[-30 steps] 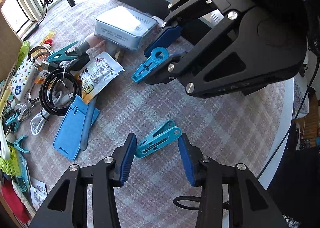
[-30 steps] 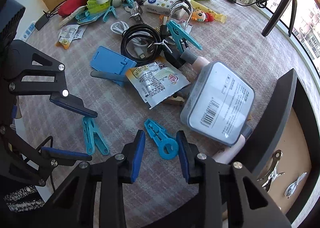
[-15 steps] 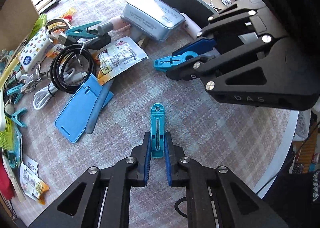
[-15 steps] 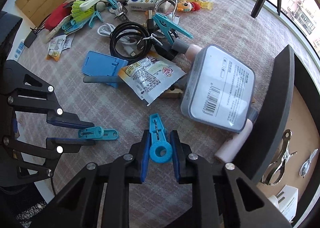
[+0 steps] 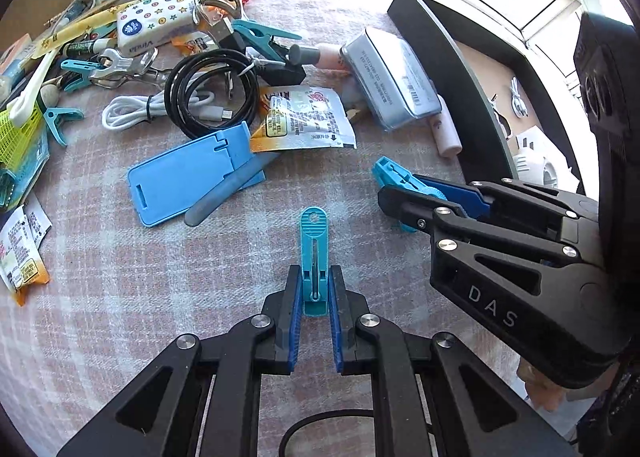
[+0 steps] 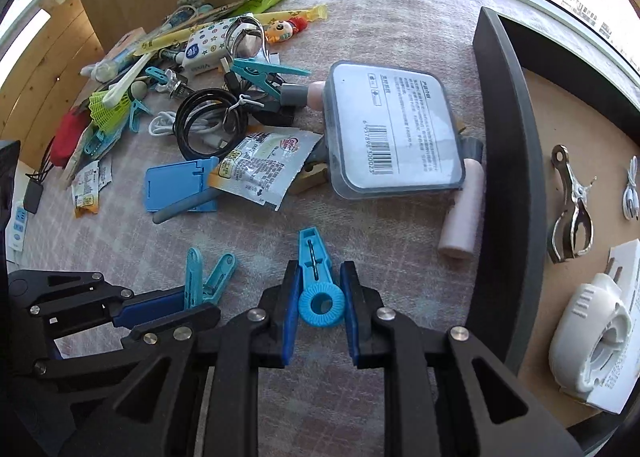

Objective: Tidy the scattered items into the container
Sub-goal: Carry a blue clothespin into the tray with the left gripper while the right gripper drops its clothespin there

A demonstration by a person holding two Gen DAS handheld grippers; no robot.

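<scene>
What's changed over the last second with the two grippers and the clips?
Both grippers closed: the left gripper took the teal clothespin, the right gripper the blue ring-ended clip. Both clips now sit clamped between the pads. The pile, including the grey box, and the container stayed put.

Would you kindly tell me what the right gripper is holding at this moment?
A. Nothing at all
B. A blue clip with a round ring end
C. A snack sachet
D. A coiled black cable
B: in the right wrist view, the right gripper is shut on the blue ring-ended clip, its pads pressing both sides, while the black cable and sachet lie on the table.
</scene>
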